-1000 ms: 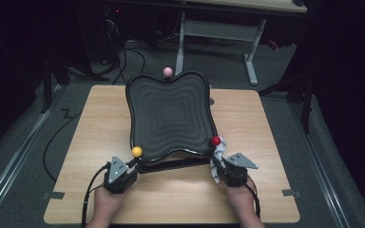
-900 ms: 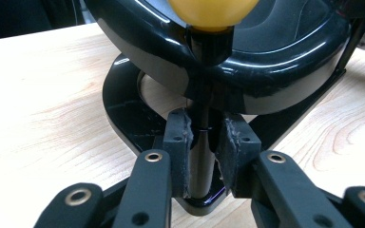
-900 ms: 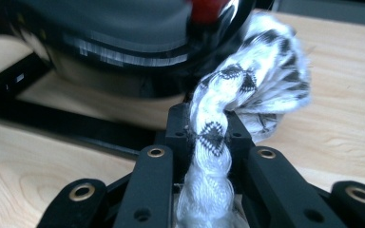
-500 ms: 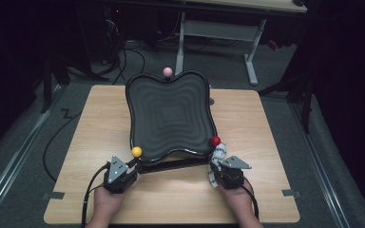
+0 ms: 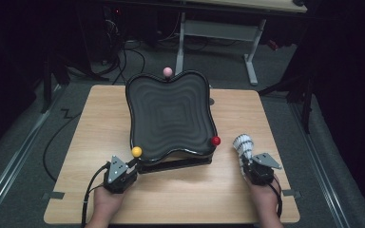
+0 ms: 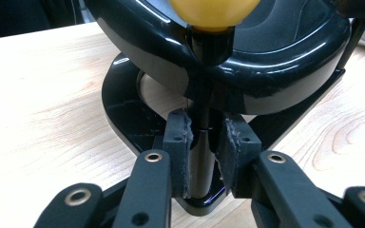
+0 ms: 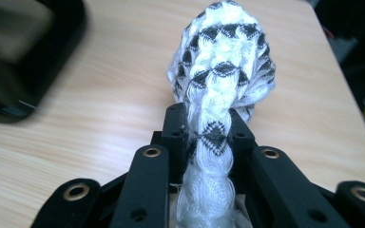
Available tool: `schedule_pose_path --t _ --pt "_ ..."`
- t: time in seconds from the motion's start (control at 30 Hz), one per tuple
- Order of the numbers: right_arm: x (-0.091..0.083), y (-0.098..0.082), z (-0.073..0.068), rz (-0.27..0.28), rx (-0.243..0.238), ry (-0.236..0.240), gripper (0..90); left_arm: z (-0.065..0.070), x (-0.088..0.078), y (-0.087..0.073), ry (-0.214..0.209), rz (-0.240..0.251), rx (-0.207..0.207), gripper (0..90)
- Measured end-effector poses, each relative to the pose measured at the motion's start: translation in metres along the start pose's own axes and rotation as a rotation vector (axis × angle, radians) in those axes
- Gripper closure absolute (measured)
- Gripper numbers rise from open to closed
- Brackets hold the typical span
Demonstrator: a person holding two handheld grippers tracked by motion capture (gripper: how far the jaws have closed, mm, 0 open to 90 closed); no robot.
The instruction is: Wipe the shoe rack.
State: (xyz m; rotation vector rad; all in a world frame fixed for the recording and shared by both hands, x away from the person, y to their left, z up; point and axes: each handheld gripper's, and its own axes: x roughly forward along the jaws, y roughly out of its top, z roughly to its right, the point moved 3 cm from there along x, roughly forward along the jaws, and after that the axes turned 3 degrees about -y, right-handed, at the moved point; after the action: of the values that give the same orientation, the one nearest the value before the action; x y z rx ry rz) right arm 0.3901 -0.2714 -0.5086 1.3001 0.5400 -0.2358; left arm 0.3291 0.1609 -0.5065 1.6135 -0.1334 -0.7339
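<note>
A black wavy tray (image 5: 132, 118) tilts on a black stand (image 5: 176, 165) in the middle of the wooden table. It carries a yellow ball (image 5: 136, 151) at its near left corner, a red ball (image 5: 216, 140) at its near right and a pink ball (image 5: 168, 71) at the far edge. My left gripper (image 5: 128, 166) is shut on the black stem (image 6: 202, 161) under the yellow ball (image 6: 214, 12). My right gripper (image 5: 245, 159) grips a white and black woven cloth (image 7: 223, 57), right of the red ball and apart from it. Its jaws have just been opening slightly, the cloth still between the pads.
The table (image 5: 76, 142) has bare wood on both sides of the tray. Cables trail on the dark floor at the left, and a desk frame (image 5: 252, 52) stands behind the table.
My right gripper has moved to the right with the cloth, away from the red ball it was beside. The left gripper has stayed on the stem.
</note>
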Motion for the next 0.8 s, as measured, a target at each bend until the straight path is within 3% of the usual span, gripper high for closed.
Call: schedule_pose_path --t 0.1,0.23,0.37,0.5,0.6,0.67,0.8 --pt "0.007 -0.013 0.019 -0.06 0.017 -0.042 72.2 0.0 0.0 0.0 -0.001 0.0 0.0 74.3" --pt "0.013 -0.019 0.025 -0.09 0.043 -0.037 56.5 0.0 0.0 0.0 0.0 0.0 0.0 74.2" --pt "0.006 -0.009 0.022 -0.045 0.048 -0.042 45.2 0.0 0.0 0.0 0.0 0.0 -0.001 74.2" --pt "-0.007 0.007 0.014 0.038 0.037 -0.059 37.4 0.0 0.0 0.0 0.002 0.0 0.0 74.2" --pt "-0.017 0.02 0.003 0.114 0.039 -0.025 32.9 0.0 0.0 0.0 0.002 0.0 -0.001 74.2" --pt "-0.023 0.027 -0.008 0.157 0.027 0.026 32.8 0.0 0.0 0.0 0.003 0.0 0.0 74.2" --pt "-0.023 0.032 -0.039 0.161 0.0 0.197 34.1 0.001 0.0 0.0 0.006 -0.003 0.004 74.1"
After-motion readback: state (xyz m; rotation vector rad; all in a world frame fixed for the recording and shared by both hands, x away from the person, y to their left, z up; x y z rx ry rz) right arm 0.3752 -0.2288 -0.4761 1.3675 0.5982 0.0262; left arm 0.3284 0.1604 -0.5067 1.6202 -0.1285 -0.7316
